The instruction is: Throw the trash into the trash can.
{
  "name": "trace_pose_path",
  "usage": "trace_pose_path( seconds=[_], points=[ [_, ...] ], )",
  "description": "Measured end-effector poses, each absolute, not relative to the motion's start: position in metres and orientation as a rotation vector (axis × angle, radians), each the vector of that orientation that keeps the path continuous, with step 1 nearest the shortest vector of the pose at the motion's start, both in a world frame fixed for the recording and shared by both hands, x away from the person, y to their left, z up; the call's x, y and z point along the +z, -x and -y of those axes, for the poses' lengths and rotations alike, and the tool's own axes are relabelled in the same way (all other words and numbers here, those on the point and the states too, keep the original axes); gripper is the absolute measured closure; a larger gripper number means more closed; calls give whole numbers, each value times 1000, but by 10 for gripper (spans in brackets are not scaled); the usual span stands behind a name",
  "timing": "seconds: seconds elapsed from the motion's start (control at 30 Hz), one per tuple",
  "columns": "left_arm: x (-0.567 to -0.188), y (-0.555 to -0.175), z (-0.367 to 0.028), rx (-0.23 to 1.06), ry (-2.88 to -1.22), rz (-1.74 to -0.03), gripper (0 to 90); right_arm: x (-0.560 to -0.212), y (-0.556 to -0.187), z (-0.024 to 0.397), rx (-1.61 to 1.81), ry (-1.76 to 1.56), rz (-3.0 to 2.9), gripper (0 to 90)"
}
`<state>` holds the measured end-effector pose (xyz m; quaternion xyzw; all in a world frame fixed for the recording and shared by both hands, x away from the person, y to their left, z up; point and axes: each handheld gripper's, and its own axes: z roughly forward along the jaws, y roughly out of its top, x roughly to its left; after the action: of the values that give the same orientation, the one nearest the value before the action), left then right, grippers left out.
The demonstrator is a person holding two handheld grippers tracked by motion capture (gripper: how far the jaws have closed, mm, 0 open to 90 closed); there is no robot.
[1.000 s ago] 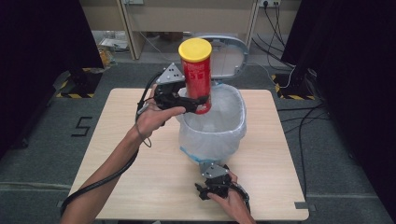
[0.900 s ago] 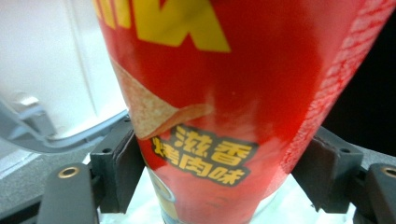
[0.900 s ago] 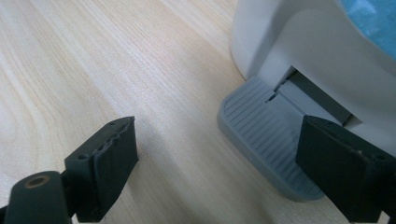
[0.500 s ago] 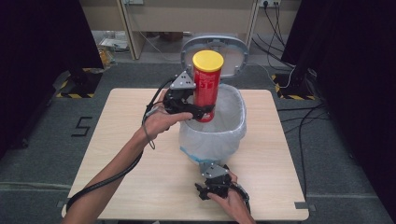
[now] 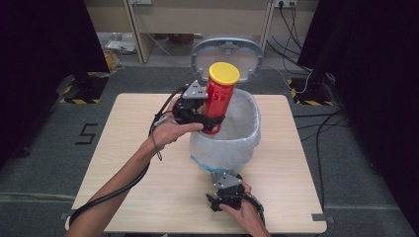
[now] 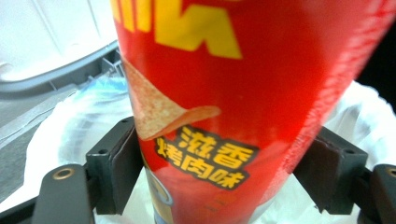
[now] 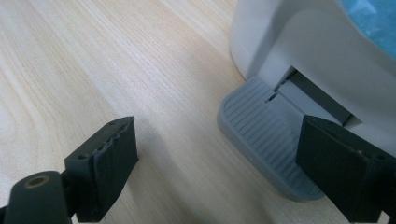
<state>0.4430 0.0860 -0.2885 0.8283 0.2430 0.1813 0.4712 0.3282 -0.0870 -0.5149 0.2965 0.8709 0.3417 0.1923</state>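
Note:
A red chip can [image 5: 220, 96] with a yellow lid hangs tilted over the mouth of a white pedal bin [image 5: 247, 136] lined with a pale bag. My left gripper [image 5: 210, 120] grips the can near its lower end. In the left gripper view the can [image 6: 224, 93] sits between the two pads, both against its sides; the jaws have just been opening, with the can still between them. My right gripper [image 5: 220, 202] rests at the bin's foot by the table's near edge. It stands open [image 7: 219, 154], its right jaw over the grey ribbed pedal [image 7: 261, 135].
The bin's grey lid [image 5: 227, 49] stands upright behind the can. The bin sits on a light wooden table [image 5: 123, 133]. Cables trail from both grippers, and more lie on the floor at the back right.
My left gripper has carried the can to the right and slightly down, over the bin's mouth. The bin's lid has swung up to upright. The right gripper has stayed put.

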Motion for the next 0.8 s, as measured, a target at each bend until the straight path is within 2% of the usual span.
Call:
trace_pose_path(
  seconds=[0.8],
  points=[
    [-277, -437, -106, 463, -1959, -616, 207, -515, -328, 87, 958, -832, -2445, 125]
  ],
)
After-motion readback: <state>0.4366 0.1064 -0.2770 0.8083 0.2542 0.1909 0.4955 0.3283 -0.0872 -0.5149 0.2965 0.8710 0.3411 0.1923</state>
